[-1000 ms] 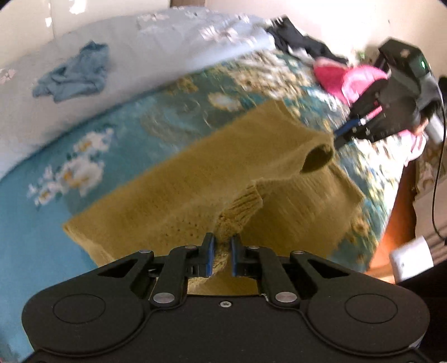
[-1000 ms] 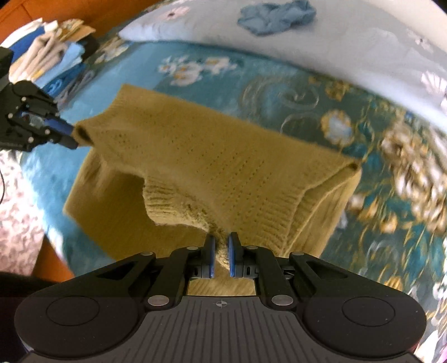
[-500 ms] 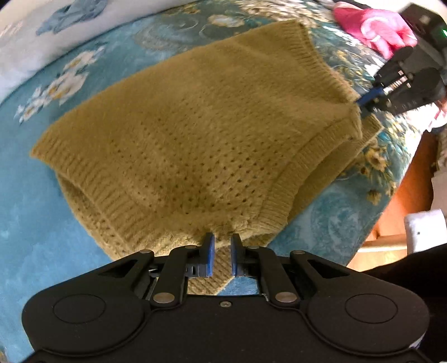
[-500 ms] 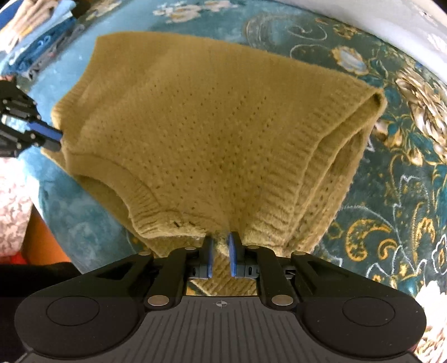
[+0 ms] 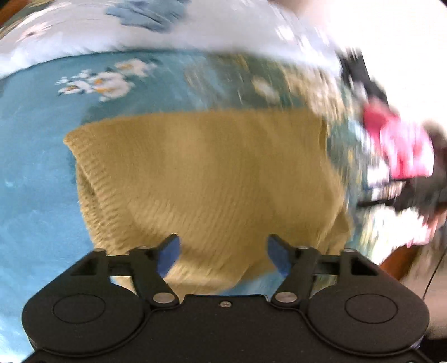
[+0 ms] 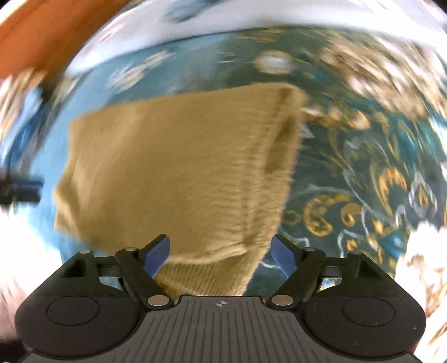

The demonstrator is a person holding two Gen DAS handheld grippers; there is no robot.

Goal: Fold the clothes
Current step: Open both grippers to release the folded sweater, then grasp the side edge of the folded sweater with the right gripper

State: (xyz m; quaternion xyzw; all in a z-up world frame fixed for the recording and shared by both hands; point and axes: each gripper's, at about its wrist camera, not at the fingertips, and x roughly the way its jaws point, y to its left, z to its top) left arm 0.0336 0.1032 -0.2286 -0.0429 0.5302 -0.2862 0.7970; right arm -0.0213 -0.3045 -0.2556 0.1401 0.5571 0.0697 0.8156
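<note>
A mustard knitted sweater (image 5: 206, 178) lies folded over on the teal floral bedspread (image 5: 33, 201). It also shows in the right wrist view (image 6: 178, 173). My left gripper (image 5: 225, 255) is open and empty, just above the sweater's near edge. My right gripper (image 6: 220, 255) is open and empty, over the sweater's near edge at its ribbed hem side. Both views are motion-blurred. The right gripper shows as a dark blur at the right of the left wrist view (image 5: 419, 195).
A pink garment (image 5: 402, 150) and dark clothes (image 5: 360, 72) lie at the bed's right side. A blue garment (image 5: 151, 14) lies on the pale sheet (image 5: 83, 36) at the back. An orange wooden bed frame (image 6: 42, 33) is at the far left in the right wrist view.
Both grippers have let go of the sweater and opened wide. The folded sweater now rests on the bed. Both grippers are pulling back and moving fast.
</note>
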